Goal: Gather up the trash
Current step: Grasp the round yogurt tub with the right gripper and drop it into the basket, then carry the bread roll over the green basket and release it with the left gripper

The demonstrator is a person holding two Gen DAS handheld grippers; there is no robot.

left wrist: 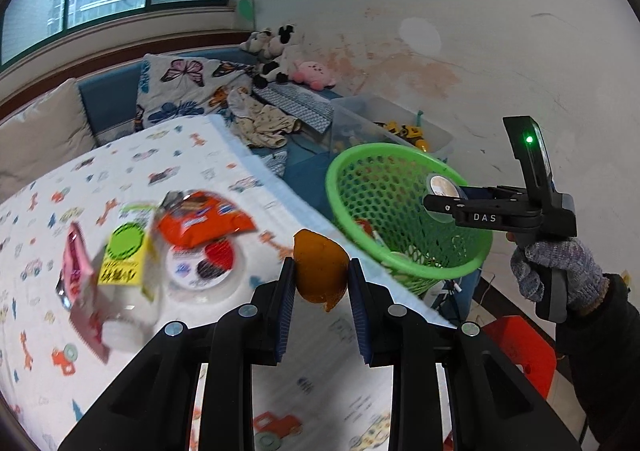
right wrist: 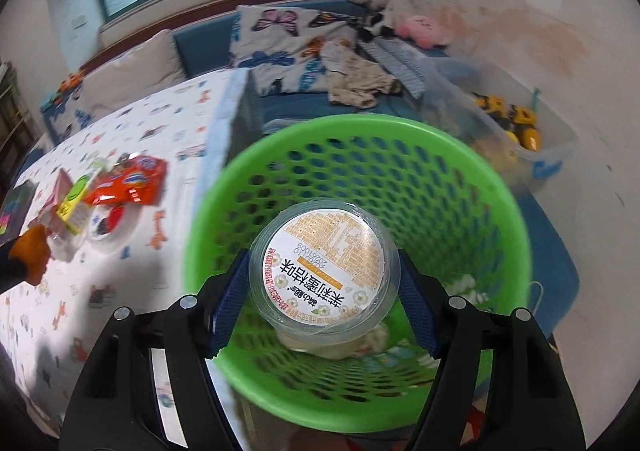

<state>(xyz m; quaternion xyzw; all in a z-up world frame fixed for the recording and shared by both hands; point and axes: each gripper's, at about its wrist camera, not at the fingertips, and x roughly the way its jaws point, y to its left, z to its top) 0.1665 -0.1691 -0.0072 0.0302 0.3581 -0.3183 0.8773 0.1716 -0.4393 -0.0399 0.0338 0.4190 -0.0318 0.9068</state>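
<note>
While over basket (right wrist: pixel 496 187), cup (right wrist: pixel 324 265) between fingers (right wrist: pixel 226 303).

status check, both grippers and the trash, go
Left gripper shut on orange peel. Right gripper shut on clear cup, over green basket. Path clear.

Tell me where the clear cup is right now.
The clear cup is held in the right gripper, over the mouth of the green basket, right of the table.
</note>
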